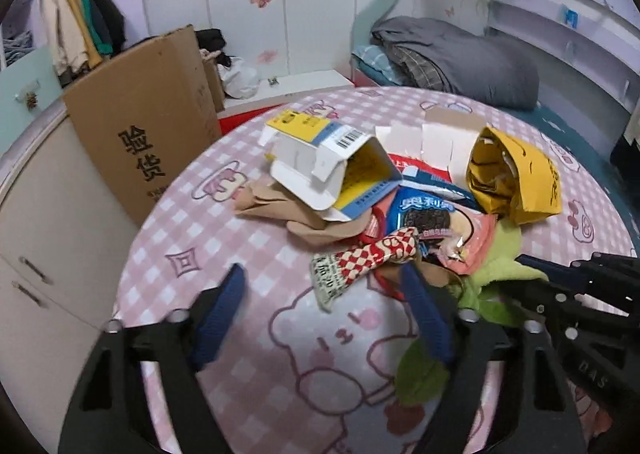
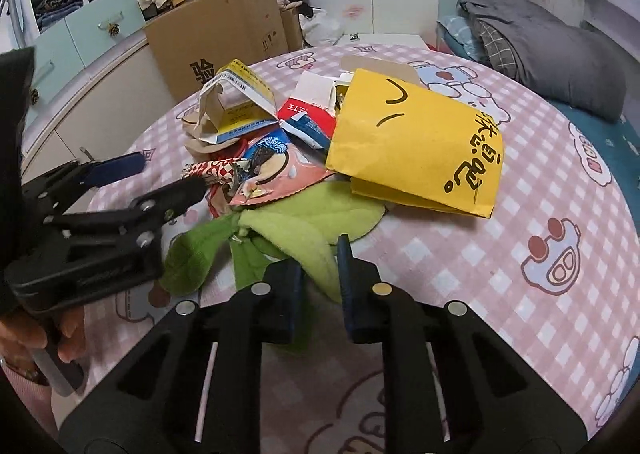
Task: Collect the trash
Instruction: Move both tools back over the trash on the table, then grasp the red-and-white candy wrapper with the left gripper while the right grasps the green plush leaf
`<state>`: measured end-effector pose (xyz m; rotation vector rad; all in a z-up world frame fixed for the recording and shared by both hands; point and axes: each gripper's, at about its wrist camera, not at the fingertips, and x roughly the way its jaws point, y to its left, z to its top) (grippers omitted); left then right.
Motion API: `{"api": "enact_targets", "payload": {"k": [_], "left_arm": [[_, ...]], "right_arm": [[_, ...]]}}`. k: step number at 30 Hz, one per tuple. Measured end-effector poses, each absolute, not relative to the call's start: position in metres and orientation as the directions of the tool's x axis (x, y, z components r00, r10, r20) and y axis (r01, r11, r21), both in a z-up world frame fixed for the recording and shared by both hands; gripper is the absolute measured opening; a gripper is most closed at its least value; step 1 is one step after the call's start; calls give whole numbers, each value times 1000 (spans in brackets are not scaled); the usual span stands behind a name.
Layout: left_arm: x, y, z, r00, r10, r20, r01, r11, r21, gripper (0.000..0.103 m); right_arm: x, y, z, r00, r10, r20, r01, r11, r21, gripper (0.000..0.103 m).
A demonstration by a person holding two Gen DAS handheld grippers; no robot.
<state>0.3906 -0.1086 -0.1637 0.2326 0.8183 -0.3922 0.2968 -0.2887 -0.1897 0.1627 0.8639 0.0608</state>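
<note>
We see the trash heaped on a bed with a pink checked cartoon sheet [image 2: 520, 238]. Our right gripper [image 2: 320, 274] has its jaws drawn narrow, nipping the near edge of a soft green fleece cloth [image 2: 304, 222] that lies crumpled at the near side of the heap, its long axis running across the right wrist view. Whether the pads truly press the cloth we cannot say for sure, but it sits between them.

Our left gripper [image 1: 324, 290] holds its jaws wide, with nothing pressed between them. A crumpled red-and-white checked wrapper [image 1: 360, 262] lies just ahead of its right finger [image 1: 424, 314], its long axis slanting from the near left up to the far right.

Behind it, a blue and pink biscuit packet [image 1: 436, 222] lies flat. An opened white, yellow and blue carton [image 1: 332, 170] points its mouth towards us and to the right, resting on torn brown paper [image 1: 276, 206]. A yellow paper bag with black lettering [image 2: 416, 146] lies on its side to the right of the heap, its mouth towards the far left in the right wrist view.

A brown cardboard box [image 1: 148, 142] stands beside the bed.
</note>
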Motion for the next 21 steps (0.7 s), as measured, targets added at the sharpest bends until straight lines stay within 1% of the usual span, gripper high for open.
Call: {"api": "enact_targets", "payload": {"k": [1,3,4,5,6,8,13,14,18,21], "left_arm": [[392,-112,-167,612,-243,-753,432,900,61,63],[396,-116,-171,586,-257,-768,453,890,47,49],[397,-117,-171,583,-267,-768,460,887,41,45],[396,-118,-170,577,-280,-767,472,881,33,34],[395,-119,-171,579,-280,-766,476,879,39,25],[392,-119,-170,587,-275,-761,478,877,51,18],[379,-105,-165,599,-306,-740,465,885,11,12],[376,-101,-164,604,-309,-735,460,888,5,11],[358,-84,-160,627,-303,-717,422,907,-15,10],[344,-63,-153,647,-299,-702,374,926,-51,10]], "right_arm": [[297,-290,-190,649,124,-751,13,985,173,16],[298,-291,-190,649,133,-749,13,982,186,16],[298,-290,-190,649,132,-749,14,983,186,16],[298,-290,-190,649,129,-750,14,983,181,16],[299,-289,-190,648,121,-752,14,985,171,16],[299,-288,-190,648,110,-754,15,987,157,15],[300,-285,-189,651,83,-754,23,991,129,11],[299,-284,-188,655,77,-751,24,992,123,6],[290,-279,-181,697,59,-714,17,995,99,5],[279,-274,-178,708,80,-701,7,993,121,5]]}}
